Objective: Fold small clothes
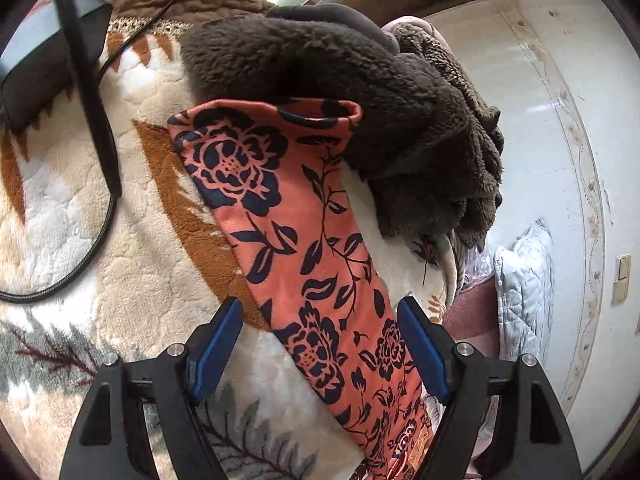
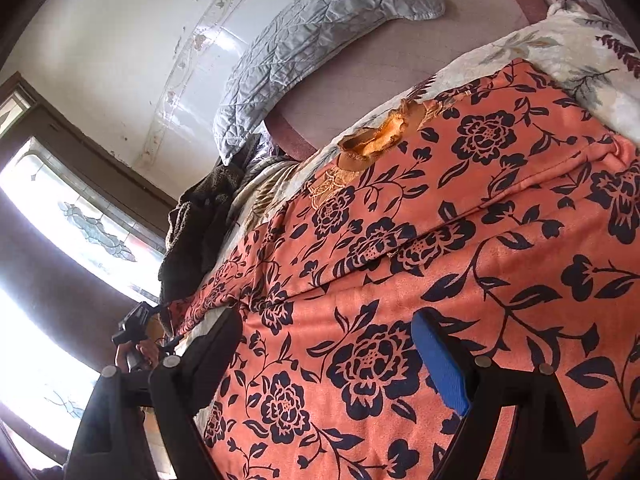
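An orange garment with dark blue flowers lies on a cream patterned blanket. In the left wrist view one long sleeve stretches away, its cuff against a dark brown fleece. My left gripper is open, its blue pads either side of the sleeve just above it. In the right wrist view the garment's body fills the frame, with an orange lace collar at the far edge. My right gripper is open low over the body. The left gripper shows at the far left.
A dark brown fleece pile lies beyond the sleeve. A black cable and a dark flat device lie on the blanket at left. A grey quilted pillow leans by the white wall. A window is at left.
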A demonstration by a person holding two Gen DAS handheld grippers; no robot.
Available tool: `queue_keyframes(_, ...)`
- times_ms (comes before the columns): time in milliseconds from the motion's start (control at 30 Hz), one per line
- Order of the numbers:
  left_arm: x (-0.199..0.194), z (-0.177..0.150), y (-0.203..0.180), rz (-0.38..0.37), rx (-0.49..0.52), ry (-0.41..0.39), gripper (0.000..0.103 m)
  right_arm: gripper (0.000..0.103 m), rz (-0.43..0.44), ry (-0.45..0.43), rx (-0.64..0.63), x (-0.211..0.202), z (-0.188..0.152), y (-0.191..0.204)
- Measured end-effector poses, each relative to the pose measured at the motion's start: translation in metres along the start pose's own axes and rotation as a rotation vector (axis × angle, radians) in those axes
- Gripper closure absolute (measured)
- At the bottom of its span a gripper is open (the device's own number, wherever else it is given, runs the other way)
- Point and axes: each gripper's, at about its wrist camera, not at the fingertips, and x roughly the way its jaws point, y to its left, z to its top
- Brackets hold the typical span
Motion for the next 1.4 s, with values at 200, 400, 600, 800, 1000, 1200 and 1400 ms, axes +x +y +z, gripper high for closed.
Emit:
queue_keyframes(200, 0.007, 0.015, 0.013, -0.017, -0.029, -0.026, 0.039, 0.014, 0.025, -0.013, -0.002, -0.001, 0.01, 0.004)
queue_keyframes(400, 0.016, 0.032, 0.01, 0.137, 0.005, -0.011, 0.097, 0.014, 0.047, 0.027, 0.005, 0.008, 0.009, 0.003)
queue_keyframes(600, -0.029, -0.036, -0.121, 0.183, 0.505, -0.197, 0.099, 0.014, 0.044, -0.004, 0.038, -0.001, 0.014, -0.006)
queue_keyframes(800, -0.064, -0.225, -0.258, -0.094, 0.985, -0.184, 0.099, 0.014, 0.045, -0.068, 0.058, -0.027, 0.022, -0.018)
queue_keyframes(1000, -0.003, -0.413, -0.281, -0.181, 1.26, 0.178, 0.041, 0.014, 0.029, -0.143, 0.151, -0.056, 0.037, -0.049)
queue_keyframes(1200, -0.001, -0.42, -0.204, -0.044, 1.262, 0.153, 0.024, 0.014, 0.028, -0.179, 0.213, -0.074, 0.046, -0.072)
queue_keyframes(1400, 0.005, -0.311, -0.161, 0.082, 0.971, -0.015, 0.023, 0.014, -0.076, -0.135, 0.141, -0.062, 0.046, -0.066)
